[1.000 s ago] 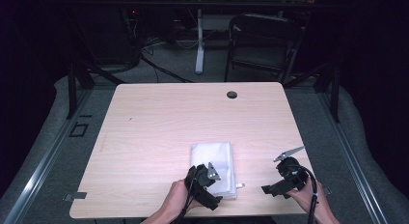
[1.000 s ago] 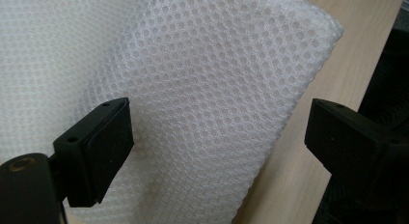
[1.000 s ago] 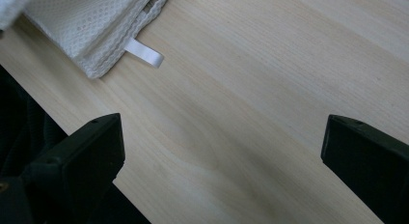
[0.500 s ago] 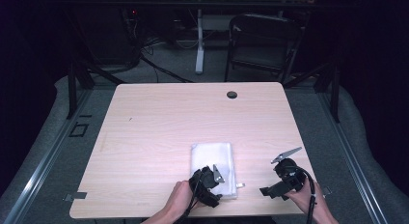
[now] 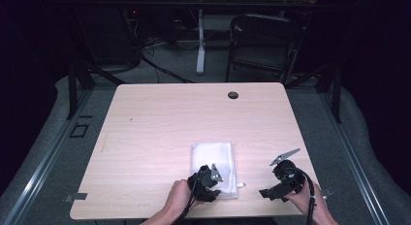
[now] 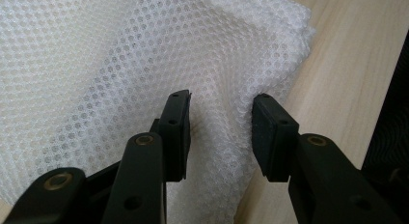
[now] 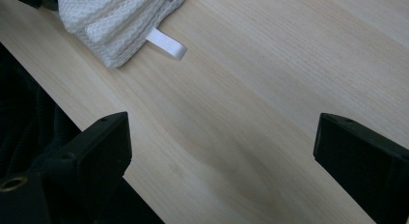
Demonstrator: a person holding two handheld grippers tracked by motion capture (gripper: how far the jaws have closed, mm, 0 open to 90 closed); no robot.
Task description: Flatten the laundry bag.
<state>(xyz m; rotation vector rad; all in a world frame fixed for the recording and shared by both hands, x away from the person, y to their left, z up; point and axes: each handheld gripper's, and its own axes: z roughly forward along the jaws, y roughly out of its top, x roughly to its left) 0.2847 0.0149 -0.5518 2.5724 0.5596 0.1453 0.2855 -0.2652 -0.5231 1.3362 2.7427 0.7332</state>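
Two grippers work near the front edge of the tabletop [image 5: 160, 113], where a folded white mesh cloth [image 5: 213, 159] lies just right of the middle. The left gripper [image 6: 219, 132] sits over the cloth's near end; its jaws have just been closing and now stand partly closed, with a raised fold of mesh between them, though the pads do not yet look to pinch it firmly. To do this well, I judge it should close fully on every layer of the fold before lifting, so none slips free. The right gripper [image 7: 222, 156] hovers wide open over bare wood near the front right corner, holding nothing; a small white loop tab [image 7: 166, 44] pokes out of the cloth toward it.
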